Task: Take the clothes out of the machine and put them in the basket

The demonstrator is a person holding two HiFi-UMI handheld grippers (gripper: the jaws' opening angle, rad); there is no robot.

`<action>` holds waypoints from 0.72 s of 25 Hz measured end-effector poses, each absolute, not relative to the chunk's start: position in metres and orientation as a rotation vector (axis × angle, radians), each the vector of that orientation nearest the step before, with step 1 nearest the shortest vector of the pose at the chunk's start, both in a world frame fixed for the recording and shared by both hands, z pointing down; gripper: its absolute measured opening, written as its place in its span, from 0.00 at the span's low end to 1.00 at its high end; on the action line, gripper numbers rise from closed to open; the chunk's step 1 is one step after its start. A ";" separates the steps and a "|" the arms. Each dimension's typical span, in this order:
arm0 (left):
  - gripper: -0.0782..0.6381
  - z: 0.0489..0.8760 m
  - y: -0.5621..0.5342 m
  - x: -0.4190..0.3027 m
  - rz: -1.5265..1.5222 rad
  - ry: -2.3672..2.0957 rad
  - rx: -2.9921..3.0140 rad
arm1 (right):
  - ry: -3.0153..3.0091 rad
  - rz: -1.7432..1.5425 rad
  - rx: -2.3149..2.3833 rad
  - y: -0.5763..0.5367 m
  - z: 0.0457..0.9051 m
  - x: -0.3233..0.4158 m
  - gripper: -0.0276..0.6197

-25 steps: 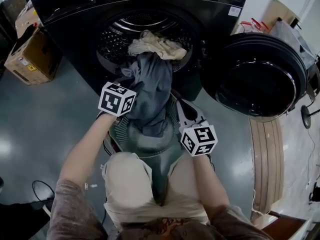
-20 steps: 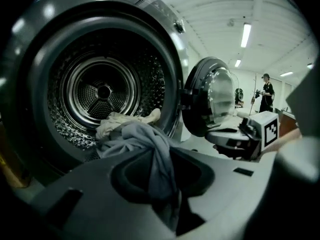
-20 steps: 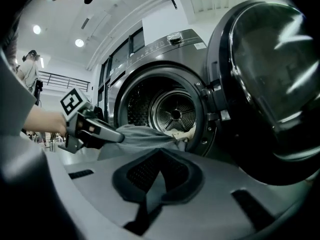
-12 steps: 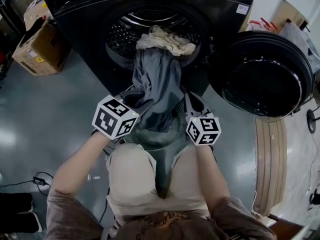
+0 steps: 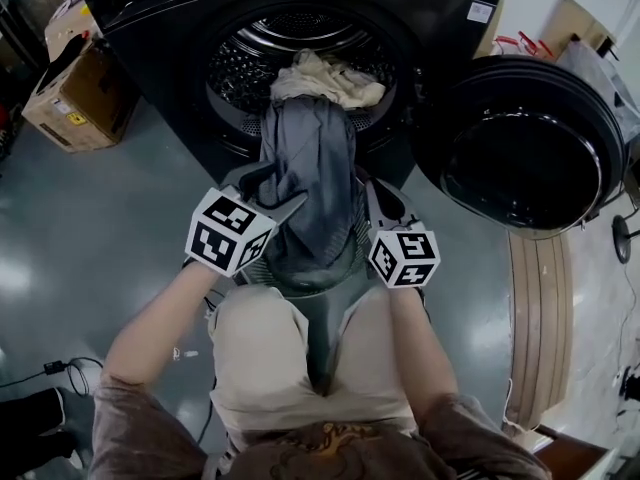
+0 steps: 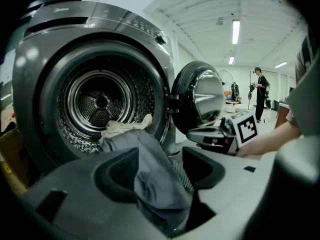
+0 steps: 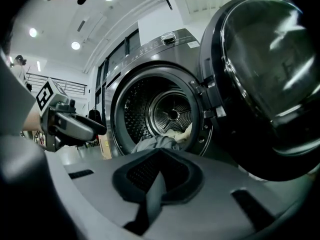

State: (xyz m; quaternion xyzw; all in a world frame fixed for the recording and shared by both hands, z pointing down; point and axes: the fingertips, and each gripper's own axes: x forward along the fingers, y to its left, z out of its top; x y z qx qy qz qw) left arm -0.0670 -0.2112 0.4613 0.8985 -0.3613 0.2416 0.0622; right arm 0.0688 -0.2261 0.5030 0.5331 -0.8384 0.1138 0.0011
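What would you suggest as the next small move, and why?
Probably lift the left tongs toward the drum and regrip higher: they have just been opening around the grey garment, which the right tongs pinch while its top hangs from the drum.

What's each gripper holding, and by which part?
The right gripper is shut on a thin edge fold of the grey garment. The left gripper has just been opening its jaws; the garment lies loose between them.

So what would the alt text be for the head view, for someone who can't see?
Seen from above, a person with a gripper in each hand holds a grey garment trailing from an open washing machine into a basket at their knees. The right gripper pinches the cloth; the jaws of the left gripper have just been opening around it.
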 end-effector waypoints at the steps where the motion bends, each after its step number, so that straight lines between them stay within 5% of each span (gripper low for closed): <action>1: 0.51 0.464 -0.219 -0.065 0.726 -1.095 2.708 | -2.634 0.357 1.677 -0.225 0.502 0.069 0.04; 18: 0.67 0.552 -0.406 -0.059 0.839 -1.321 2.454 | -2.642 0.301 1.681 -0.211 0.487 0.069 0.04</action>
